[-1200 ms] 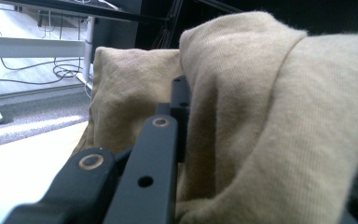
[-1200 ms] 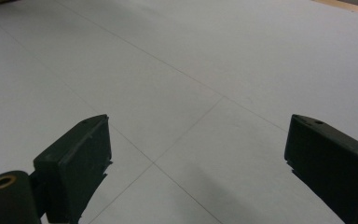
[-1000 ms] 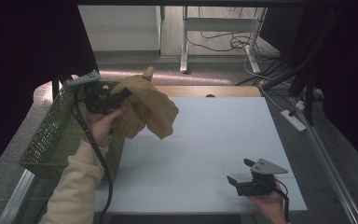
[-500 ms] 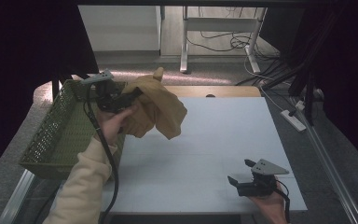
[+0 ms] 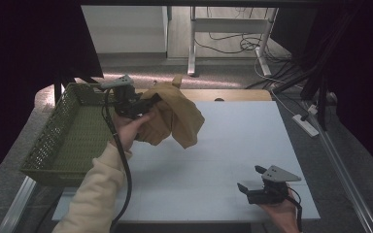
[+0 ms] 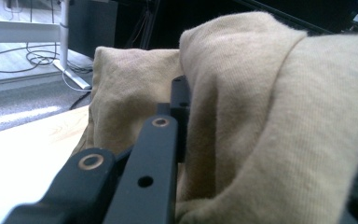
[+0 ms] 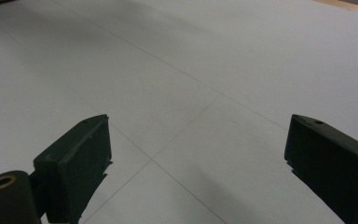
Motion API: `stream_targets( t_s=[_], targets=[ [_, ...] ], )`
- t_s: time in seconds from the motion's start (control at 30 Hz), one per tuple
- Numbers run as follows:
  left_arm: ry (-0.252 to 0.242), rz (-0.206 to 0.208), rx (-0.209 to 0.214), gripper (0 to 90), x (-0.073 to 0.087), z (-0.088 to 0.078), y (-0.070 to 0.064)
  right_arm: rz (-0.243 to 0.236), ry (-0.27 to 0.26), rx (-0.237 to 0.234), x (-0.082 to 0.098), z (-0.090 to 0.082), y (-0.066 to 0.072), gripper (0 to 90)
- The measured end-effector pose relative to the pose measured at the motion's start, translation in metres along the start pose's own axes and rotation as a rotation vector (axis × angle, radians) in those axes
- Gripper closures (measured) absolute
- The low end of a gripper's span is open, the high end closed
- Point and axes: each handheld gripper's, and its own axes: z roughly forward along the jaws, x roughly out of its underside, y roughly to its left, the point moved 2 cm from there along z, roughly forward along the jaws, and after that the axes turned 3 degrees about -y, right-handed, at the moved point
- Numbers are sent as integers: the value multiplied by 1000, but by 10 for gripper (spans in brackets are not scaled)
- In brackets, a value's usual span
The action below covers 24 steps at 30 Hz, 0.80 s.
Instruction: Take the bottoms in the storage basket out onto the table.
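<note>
Tan cloth (image 5: 172, 119) swings leftward, clamped tight in the left gripper (image 5: 148, 103), now hanging beside the green basket (image 5: 63, 141); a drop looks close. Right gripper (image 5: 251, 179) waits wide open, empty.

The white tabletop (image 5: 213, 160) is lying open at centre — the green basket (image 5: 63, 141) is walling off nine o'clock, the tan cloth (image 5: 179, 119) is hanging at eleven.

We see a green basket (image 5: 63, 141) at the left edge of the white table (image 5: 233, 145); behind, desk legs (image 5: 192, 43) and cables (image 5: 233, 41) on the floor (a power strip (image 5: 305, 124) too).
</note>
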Motion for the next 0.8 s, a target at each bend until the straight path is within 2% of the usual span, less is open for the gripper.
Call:
stream_targets(
  t_s=[0.23,0.53,0.8],
  targets=[
    [12,-7,11,841,4,11,-2,1,2,0,1,0,-1,75],
    [54,-28,35,841,16,31,-2,3,7,-1,1,1,0,75],
    [84,-33,68,841,26,50,-10,1,6,1,1,1,-1,75]
  ],
)
